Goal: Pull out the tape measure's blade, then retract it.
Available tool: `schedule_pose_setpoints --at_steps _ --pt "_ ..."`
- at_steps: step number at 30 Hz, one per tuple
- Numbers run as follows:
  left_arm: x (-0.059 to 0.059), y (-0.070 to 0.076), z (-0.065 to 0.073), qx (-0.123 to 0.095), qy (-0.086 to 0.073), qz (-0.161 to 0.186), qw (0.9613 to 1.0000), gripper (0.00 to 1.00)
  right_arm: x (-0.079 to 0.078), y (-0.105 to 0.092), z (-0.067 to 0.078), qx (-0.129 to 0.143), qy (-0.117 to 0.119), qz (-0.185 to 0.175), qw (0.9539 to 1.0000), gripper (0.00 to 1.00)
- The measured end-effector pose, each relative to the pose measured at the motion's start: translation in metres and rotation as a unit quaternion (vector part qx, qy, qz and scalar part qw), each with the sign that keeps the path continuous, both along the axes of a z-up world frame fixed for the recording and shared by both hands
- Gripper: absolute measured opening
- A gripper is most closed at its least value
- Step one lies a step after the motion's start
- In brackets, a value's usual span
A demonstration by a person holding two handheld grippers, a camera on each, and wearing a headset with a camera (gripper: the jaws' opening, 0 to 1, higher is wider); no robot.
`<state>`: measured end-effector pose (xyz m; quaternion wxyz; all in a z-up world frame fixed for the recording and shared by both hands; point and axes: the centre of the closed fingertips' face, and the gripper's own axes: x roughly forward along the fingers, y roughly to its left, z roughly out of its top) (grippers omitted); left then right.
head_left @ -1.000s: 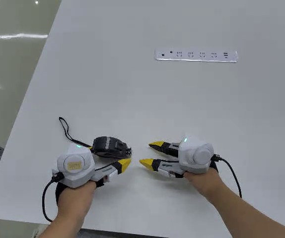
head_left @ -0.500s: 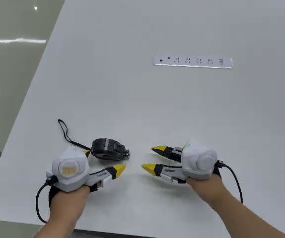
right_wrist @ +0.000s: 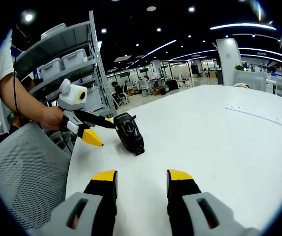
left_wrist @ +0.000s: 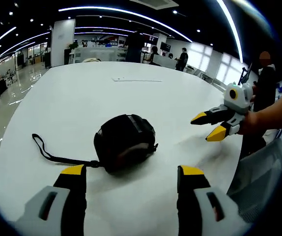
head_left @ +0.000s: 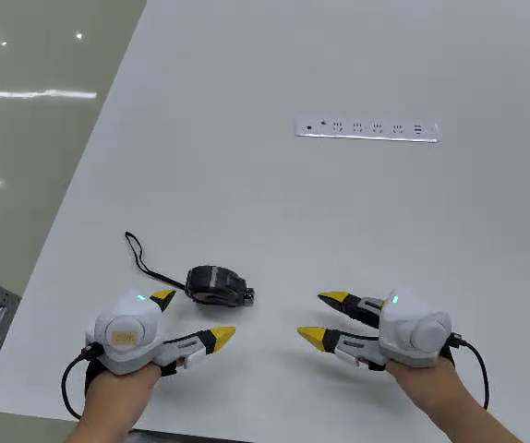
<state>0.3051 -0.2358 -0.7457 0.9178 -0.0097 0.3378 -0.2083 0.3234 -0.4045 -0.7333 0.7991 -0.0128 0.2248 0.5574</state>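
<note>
The tape measure (head_left: 217, 284) lies on the tabletop (head_left: 339, 212) just ahead of the left claw (head_left: 192, 316). That claw's jaws stand apart and empty, and the case sits between their lines in the left gripper view. The right claw (head_left: 320, 316) is likewise spread and holds nothing, apart from the case on its other side. The blade appears fully wound in. The case is rounded and dark, so a squeeze applied off-centre is likely to spin it or eject it across the smooth surface. The wrist strap (head_left: 145, 261) trails from the case toward the left. If a jaw traps it, the grip would probably be weakened. The blade hook is small and hard to make out, so the right claw may miss it or slip. Releasing an extended blade abruptly could let it whip back.
</note>
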Motion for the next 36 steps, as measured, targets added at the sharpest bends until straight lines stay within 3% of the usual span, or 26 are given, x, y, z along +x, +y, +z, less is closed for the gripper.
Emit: schedule_pose_setpoints --at_steps 4,10,20,36 --pt "-0.005 0.0 0.005 -0.012 -0.006 -0.013 0.9998 0.73 -0.004 -0.012 0.004 -0.001 -0.003 -0.012 0.9999 0.4" --pt "-0.011 0.004 0.008 -0.01 -0.015 -0.028 0.9995 0.73 -0.005 -0.025 0.012 0.003 -0.007 -0.034 0.9994 0.41" --pt "-0.022 0.01 0.018 -0.027 -0.026 -0.03 0.9989 0.72 -0.014 -0.039 0.02 0.006 -0.016 -0.05 0.9986 0.41" --pt "-0.041 0.026 0.027 -0.023 -0.035 -0.026 0.9988 0.72 -0.031 -0.061 0.038 0.019 -0.027 -0.074 0.9967 0.45"
